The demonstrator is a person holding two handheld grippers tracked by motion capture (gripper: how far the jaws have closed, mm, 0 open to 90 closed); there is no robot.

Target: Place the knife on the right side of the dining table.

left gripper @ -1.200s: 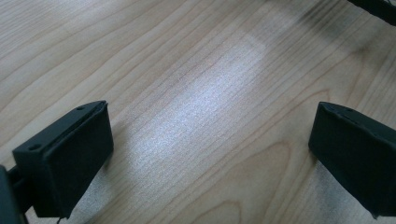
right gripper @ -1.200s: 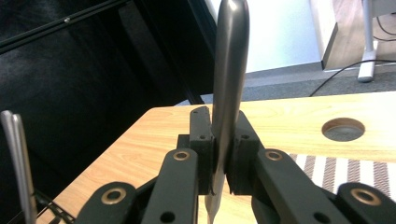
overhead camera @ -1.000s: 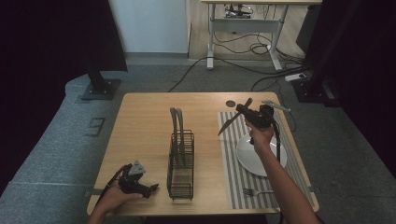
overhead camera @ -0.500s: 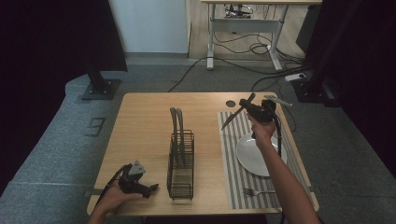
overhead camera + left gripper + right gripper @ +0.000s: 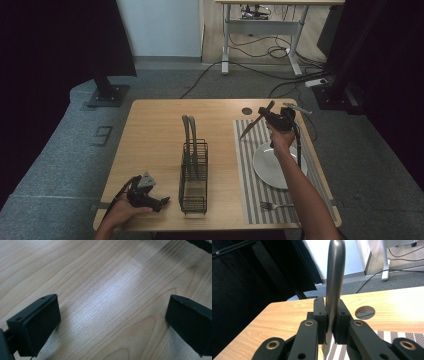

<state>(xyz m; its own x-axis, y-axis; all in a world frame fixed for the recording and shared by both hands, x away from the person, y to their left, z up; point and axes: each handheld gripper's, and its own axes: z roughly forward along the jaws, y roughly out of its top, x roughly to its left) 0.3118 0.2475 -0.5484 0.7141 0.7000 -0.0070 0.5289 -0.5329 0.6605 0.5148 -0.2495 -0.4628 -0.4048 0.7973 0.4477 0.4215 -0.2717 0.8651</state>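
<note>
At the upper right of the high view, the person's right forearm reaches up over the plate (image 5: 278, 165), raising the right gripper (image 5: 265, 116) above the striped mat (image 5: 246, 170). Its jaws pinch a knife (image 5: 334, 282), blade slanting down-left. At lower left, the left gripper (image 5: 161, 202) rests on the table (image 5: 150, 135), jaws spread, beside the wire rack (image 5: 194, 175).

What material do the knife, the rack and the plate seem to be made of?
Knife in the right hand-held gripper: probably brushed steel, grey with a dull sheen. Rack: thin dark wire, likely coated metal. Plate: smooth, white, perhaps ceramic; plastic cannot be excluded.
</note>
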